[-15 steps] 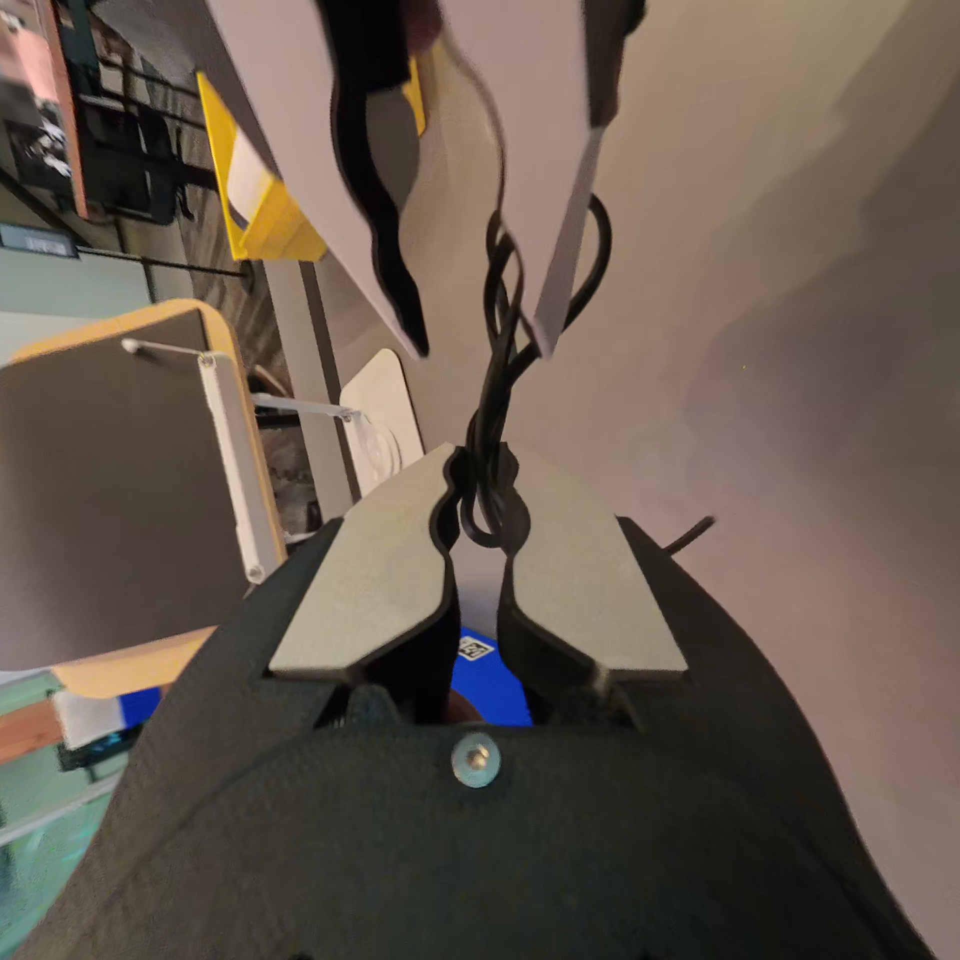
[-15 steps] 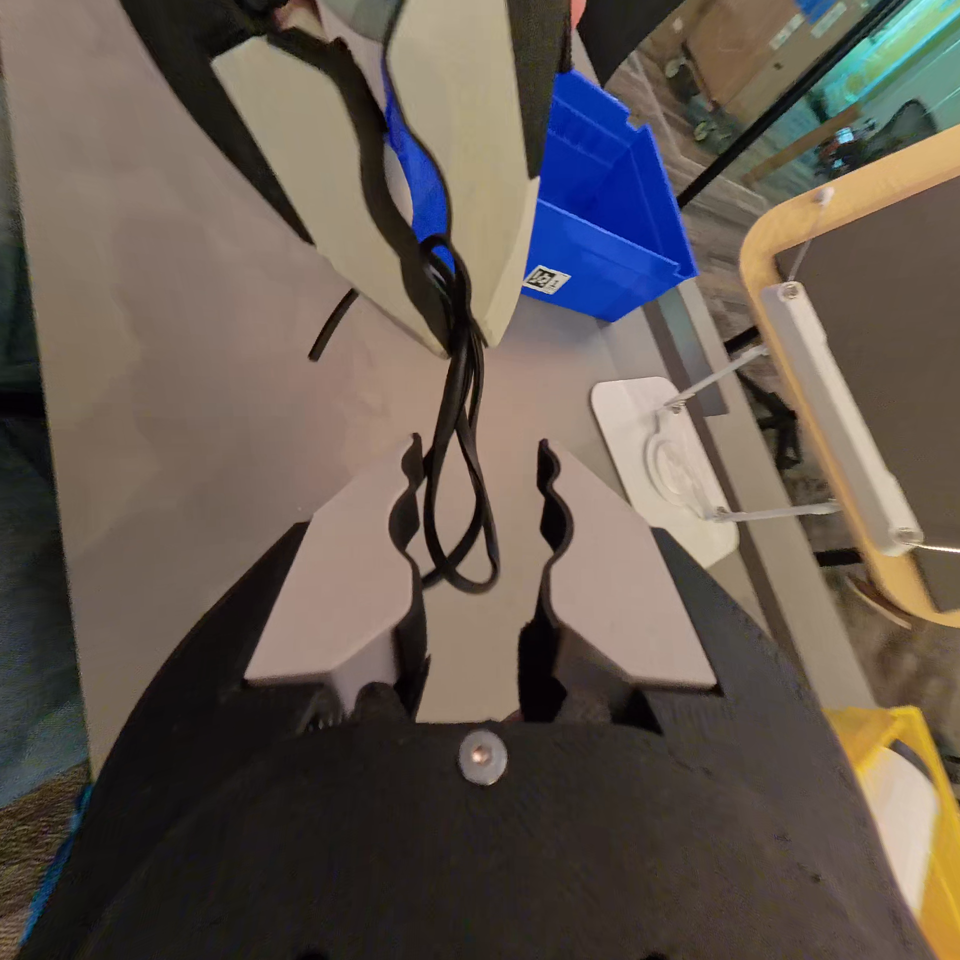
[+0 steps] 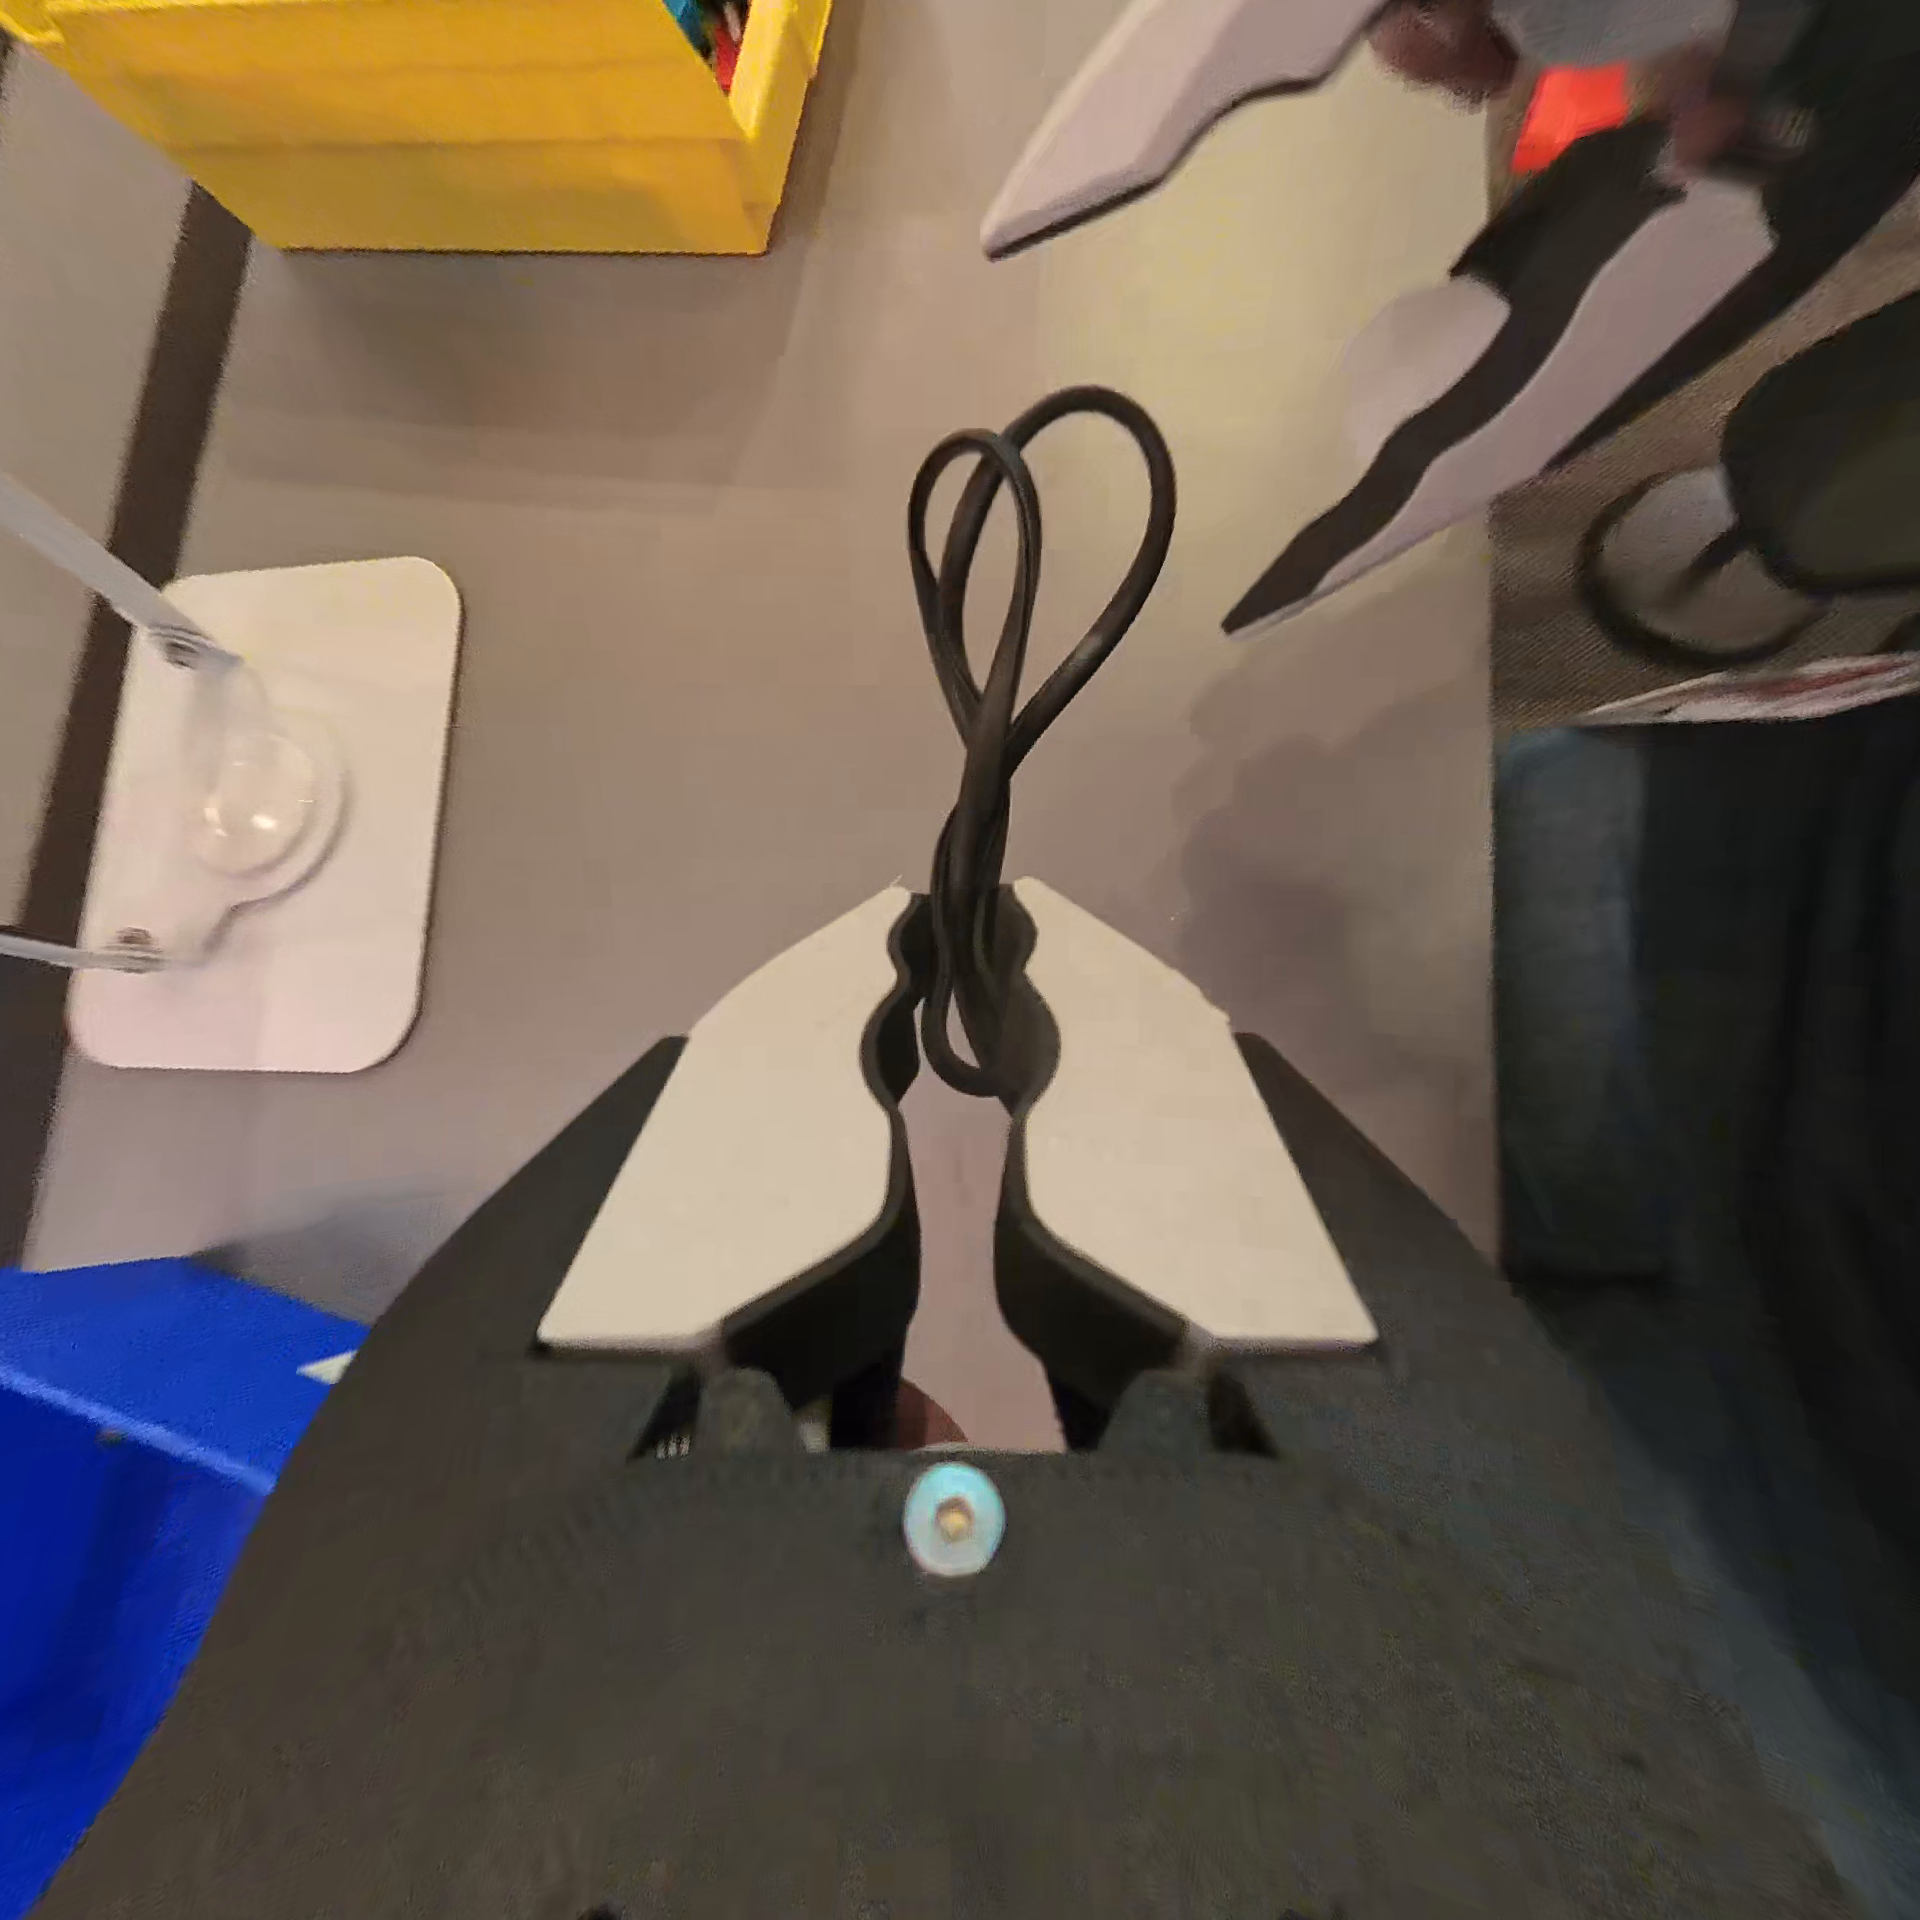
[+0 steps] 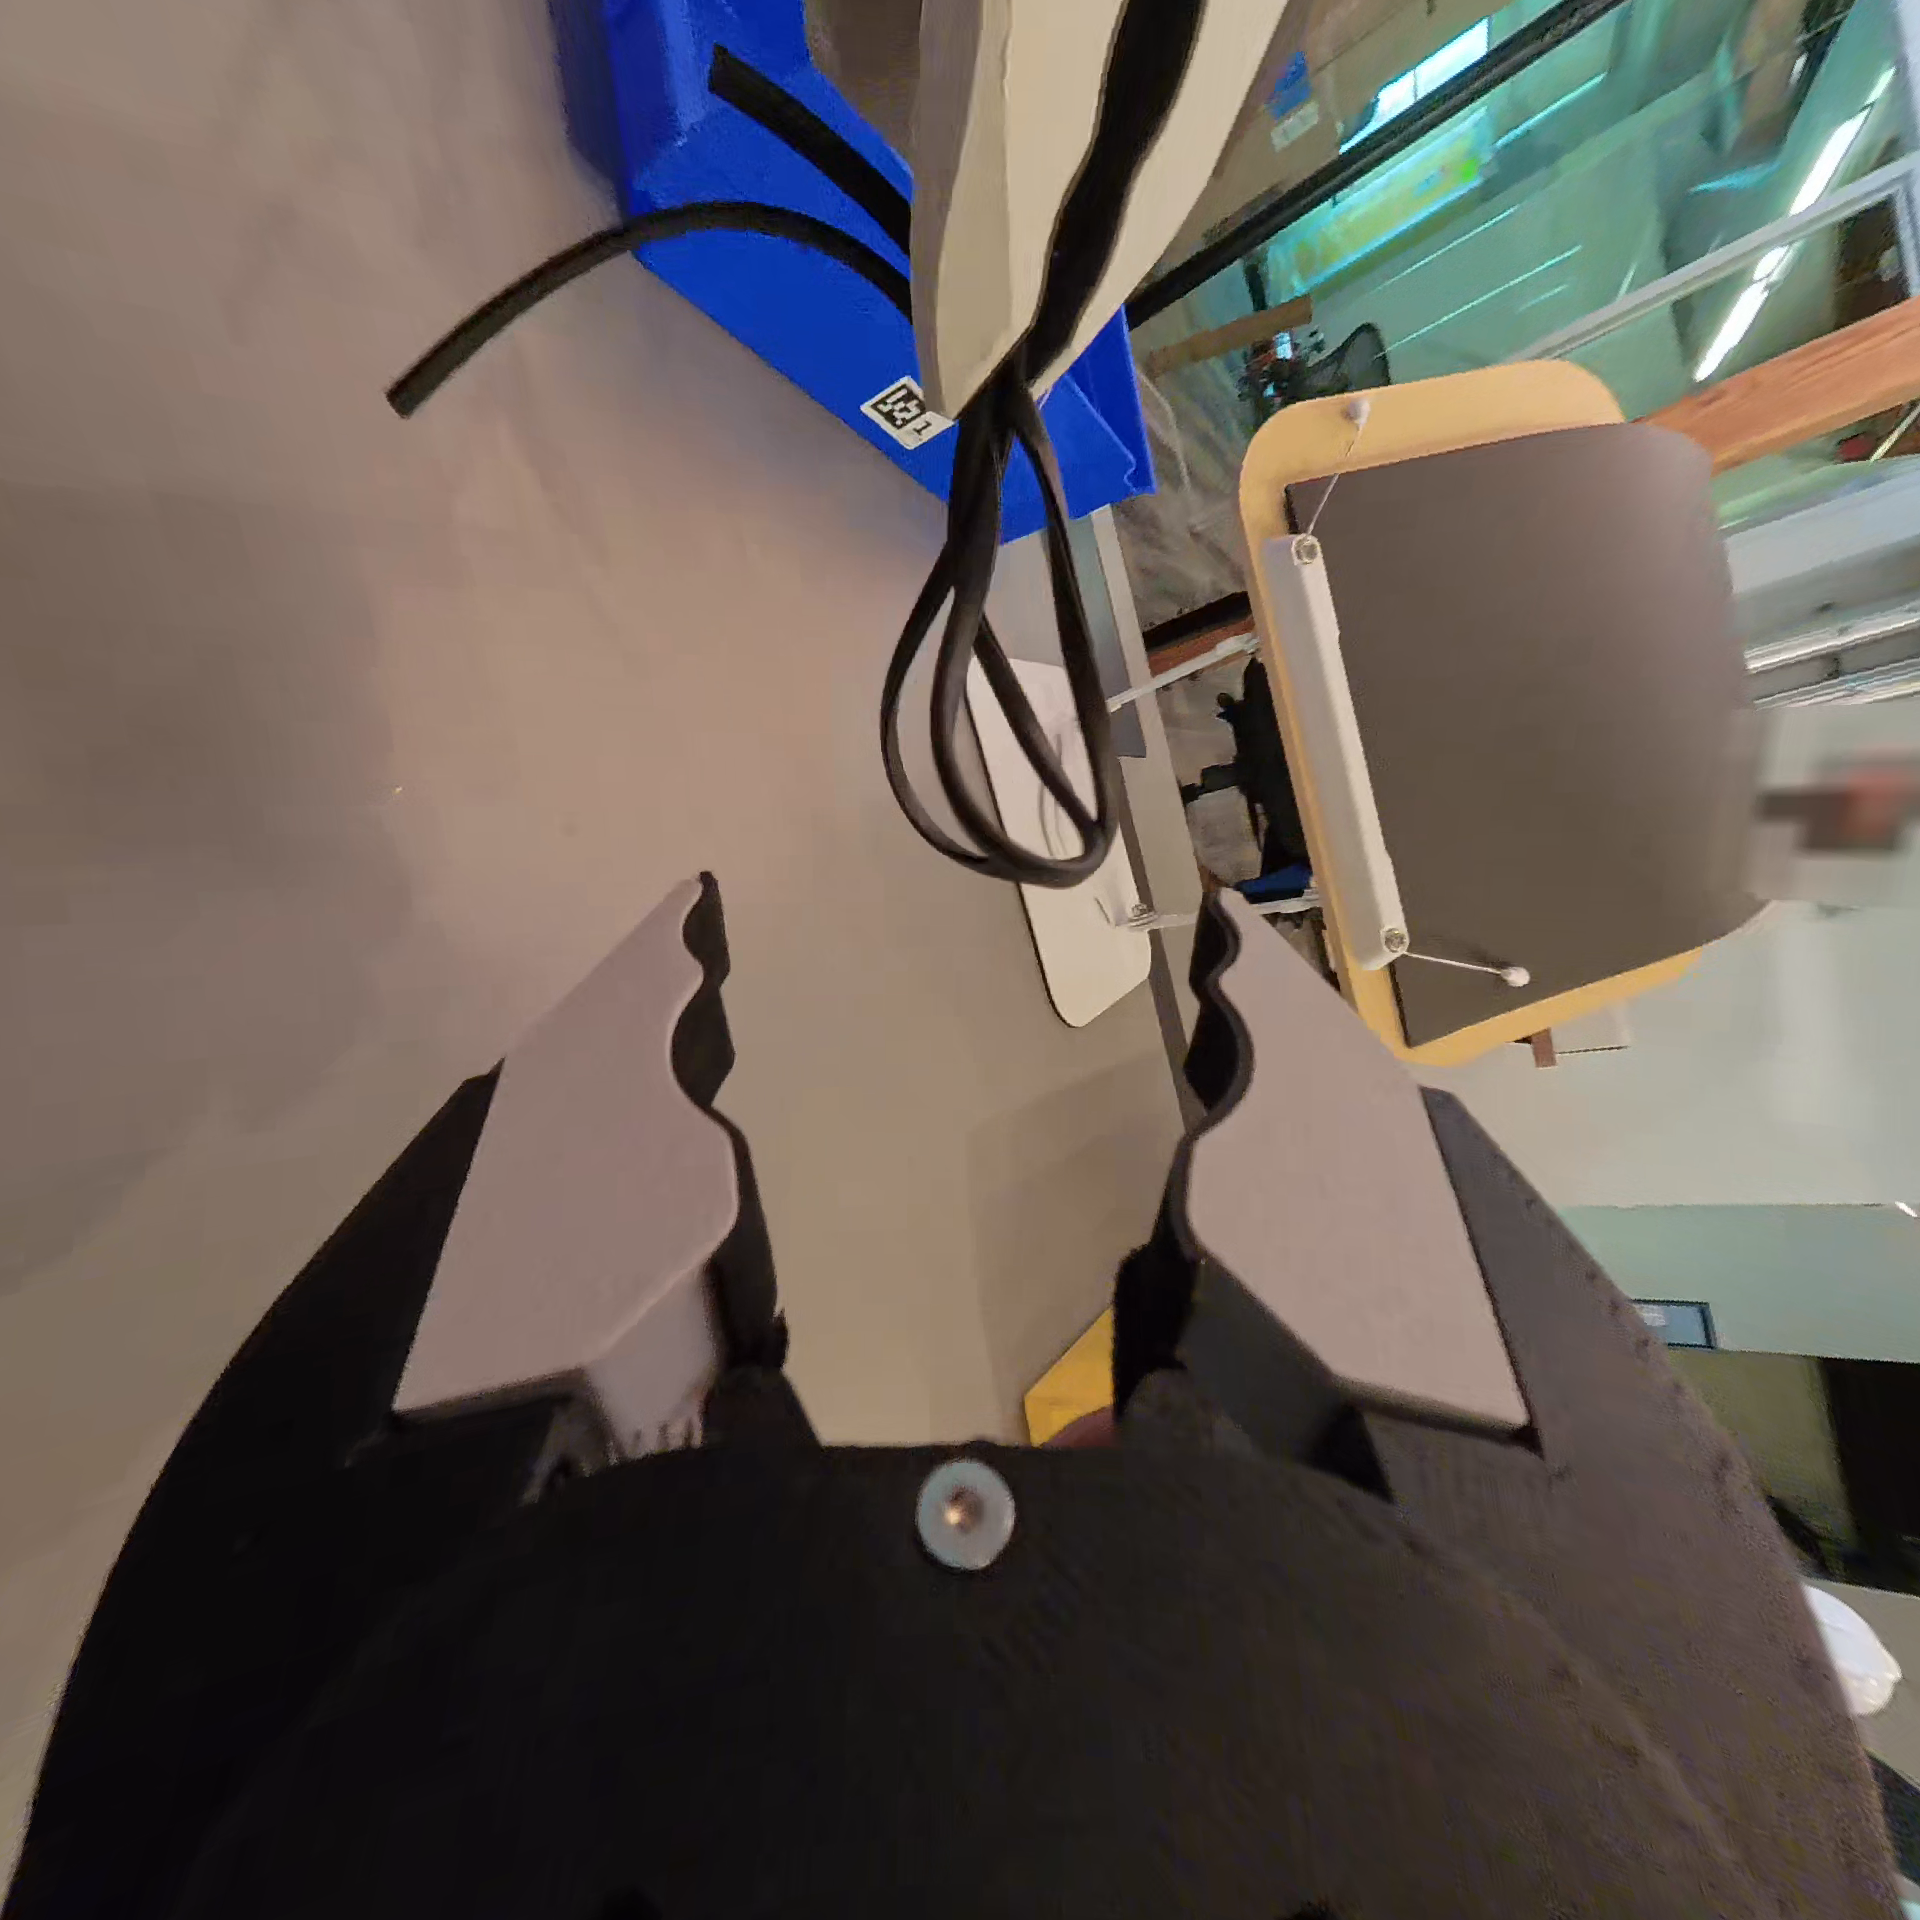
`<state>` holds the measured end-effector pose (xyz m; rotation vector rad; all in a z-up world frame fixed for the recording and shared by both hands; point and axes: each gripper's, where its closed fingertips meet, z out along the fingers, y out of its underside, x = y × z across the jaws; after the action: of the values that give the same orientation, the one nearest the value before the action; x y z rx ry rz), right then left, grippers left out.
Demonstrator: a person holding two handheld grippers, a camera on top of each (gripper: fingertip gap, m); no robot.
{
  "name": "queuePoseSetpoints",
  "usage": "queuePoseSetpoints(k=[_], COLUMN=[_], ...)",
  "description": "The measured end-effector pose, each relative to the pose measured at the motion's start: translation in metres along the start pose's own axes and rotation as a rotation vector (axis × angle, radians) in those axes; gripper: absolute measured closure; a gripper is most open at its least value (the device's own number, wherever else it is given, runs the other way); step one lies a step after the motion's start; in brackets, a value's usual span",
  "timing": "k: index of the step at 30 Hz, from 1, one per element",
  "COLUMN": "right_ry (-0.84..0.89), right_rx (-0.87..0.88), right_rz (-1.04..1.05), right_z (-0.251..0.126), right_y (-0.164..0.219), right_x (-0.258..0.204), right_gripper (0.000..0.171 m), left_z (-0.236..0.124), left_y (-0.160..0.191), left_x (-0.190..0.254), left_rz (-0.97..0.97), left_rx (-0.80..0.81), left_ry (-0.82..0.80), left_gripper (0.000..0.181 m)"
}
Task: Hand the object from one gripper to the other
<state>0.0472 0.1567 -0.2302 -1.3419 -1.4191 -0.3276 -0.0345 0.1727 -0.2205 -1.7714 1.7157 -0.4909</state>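
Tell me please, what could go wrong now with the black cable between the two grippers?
1. The left gripper pinches the black cable only at its bunched lower end; the loops stand free and might slip out.
2. The right gripper is open and apart from the cable; closing from there could catch one loop only, or none.

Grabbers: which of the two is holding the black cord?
The left hand-held gripper holds it: its jaws are shut on the looped black cord. The right hand-held gripper gapes open with nothing between its jaws, apart from the cord.
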Motion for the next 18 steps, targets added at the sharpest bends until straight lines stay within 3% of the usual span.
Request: queuePoseSetpoints(k=[8,14,17,18], right_ry=[0.171,0.201,0.219,0.226], right_rx=[-0.037,-0.095,-0.105,-0.091], right_rz=[-0.263,-0.314,-0.273,-0.259], right_z=[0.008,0.031,0.038,0.039], right_y=[-0.01,0.003,0.011,0.01], right_x=[0.002,-0.007,-0.003,-0.001], right_gripper=[0.081,0.057,0.064,0.075], left_z=[0.008,0.009,0.008,0.009], left_y=[0.004,-0.008,-0.014,-0.015], left_x=[0.013,0.025,0.03,0.032], left_rz=[-0.232,-0.353,-0.389,-0.396], left_rx=[0.039,0.112,0.15,0.156], left_ry=[0.192,0.312,0.354,0.361], left_gripper=[0.17,0.17,0.17,0.17])
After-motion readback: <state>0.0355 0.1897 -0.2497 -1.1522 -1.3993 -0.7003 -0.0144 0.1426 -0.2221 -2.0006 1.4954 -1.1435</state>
